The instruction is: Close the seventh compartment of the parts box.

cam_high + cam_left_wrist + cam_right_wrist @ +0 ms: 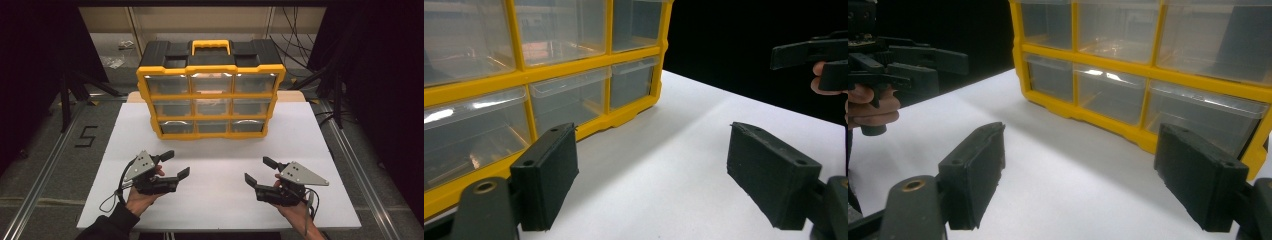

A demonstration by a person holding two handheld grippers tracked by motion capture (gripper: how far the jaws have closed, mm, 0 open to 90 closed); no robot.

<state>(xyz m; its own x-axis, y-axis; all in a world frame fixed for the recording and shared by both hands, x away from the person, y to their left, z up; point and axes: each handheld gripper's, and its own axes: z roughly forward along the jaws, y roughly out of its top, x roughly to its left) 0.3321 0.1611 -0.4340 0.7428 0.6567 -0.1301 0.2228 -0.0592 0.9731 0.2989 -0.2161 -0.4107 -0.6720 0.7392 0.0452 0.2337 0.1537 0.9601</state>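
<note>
Nearest to the camera, two forearms come in over the near edge of the white rectangular table top (220, 150), each hand holding a black two-jaw gripper. On the far half of this table stands the biggest thing, a yellow and black plastic organizer cabinet with nine clear drawers (211, 90) in three rows of three and a yellow carry handle (210, 47) on its top; it is upright and its drawer fronts face the person. All the drawers look pushed in, and I cannot tell for sure what is inside them. The left gripper (176, 164) is over the near left part of the table, well apart from the cabinet, its jaws spread wide and with nothing between them; in the left gripper view the lower drawers (569, 102) appear beyond its own jaws. The right gripper (261, 171) is over the near right part, also with jaws wide apart and empty, and in the right gripper view the bottom row of drawers (1108, 92) is ahead of it. I judge that the work is at its very start: both grippers are in a ready pose and no drawer is touched yet. The next move, I think, calls for one gripper to go forward to a drawer front and close on its small lip, while the other perhaps steadies the cabinet so that it does not slide.
</note>
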